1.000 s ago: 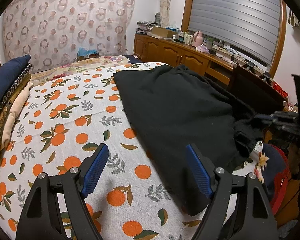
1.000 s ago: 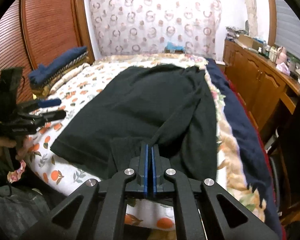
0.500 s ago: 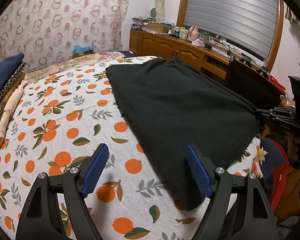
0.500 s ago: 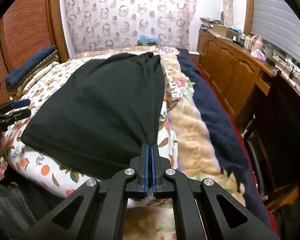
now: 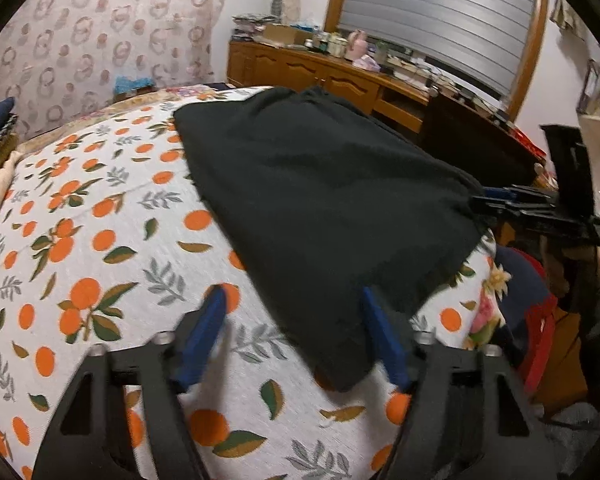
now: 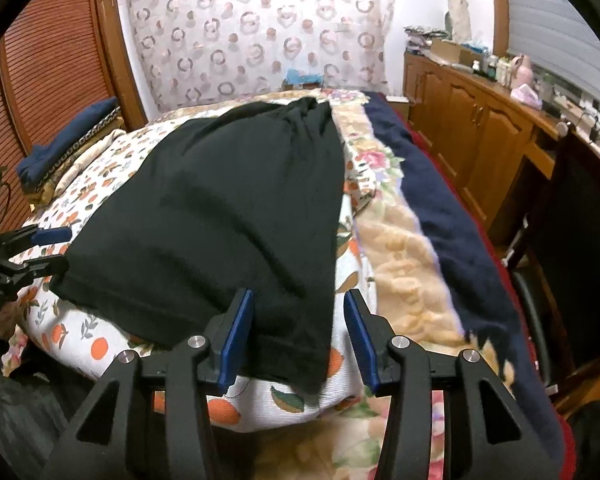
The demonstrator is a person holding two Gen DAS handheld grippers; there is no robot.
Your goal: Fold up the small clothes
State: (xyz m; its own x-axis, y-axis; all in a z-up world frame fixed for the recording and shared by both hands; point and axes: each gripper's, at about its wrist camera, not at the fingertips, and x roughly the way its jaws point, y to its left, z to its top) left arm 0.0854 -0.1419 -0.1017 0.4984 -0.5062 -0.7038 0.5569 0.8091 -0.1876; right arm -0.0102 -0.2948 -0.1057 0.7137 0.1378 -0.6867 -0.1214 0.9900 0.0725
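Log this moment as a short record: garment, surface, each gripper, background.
garment: black garment spread flat on the bed
surface: orange-print sheet
left gripper: open, jaws just been closing, near corner of the garment between them
right gripper: open, jaws just been opening, garment edge between them, released
background: wooden cabinet, folded blankets by the headboard

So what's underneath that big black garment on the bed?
The black garment lies on a white sheet with oranges, which shows all round its edges. Whatever sits directly beneath its middle is covered, so I can't tell.
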